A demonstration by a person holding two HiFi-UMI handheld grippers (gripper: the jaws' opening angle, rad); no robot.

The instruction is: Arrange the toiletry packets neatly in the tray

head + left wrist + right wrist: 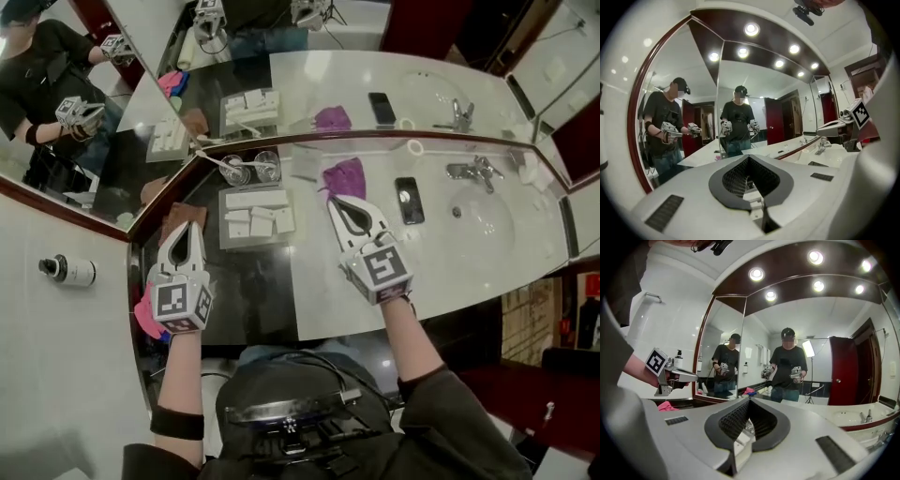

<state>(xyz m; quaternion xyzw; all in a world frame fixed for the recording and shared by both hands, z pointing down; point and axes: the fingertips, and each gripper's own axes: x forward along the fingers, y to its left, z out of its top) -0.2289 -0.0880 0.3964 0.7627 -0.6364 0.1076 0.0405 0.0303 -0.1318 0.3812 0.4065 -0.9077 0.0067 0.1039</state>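
Observation:
A grey tray (225,242) lies on the dark part of the counter, near the mirror. Several white toiletry packets (255,200) lie flat inside it. My left gripper (191,227) hovers just left of the tray, shut and empty, over a brown cloth (176,215). On the other side, to the right of the tray, my right gripper (337,202) is also shut and empty, its tips at the edge of a purple cloth (345,176). Each gripper view shows its jaws (749,159) (749,401) closed, facing the mirror. The tray is hidden in both.
Two drinking glasses (251,168) stand behind the tray by the mirror. A black phone (409,200) lies right of the purple cloth, then the sink (483,220) with its faucet (476,171). A pink cloth (143,315) sits under my left wrist. A soap bottle (67,270) hangs on the left wall.

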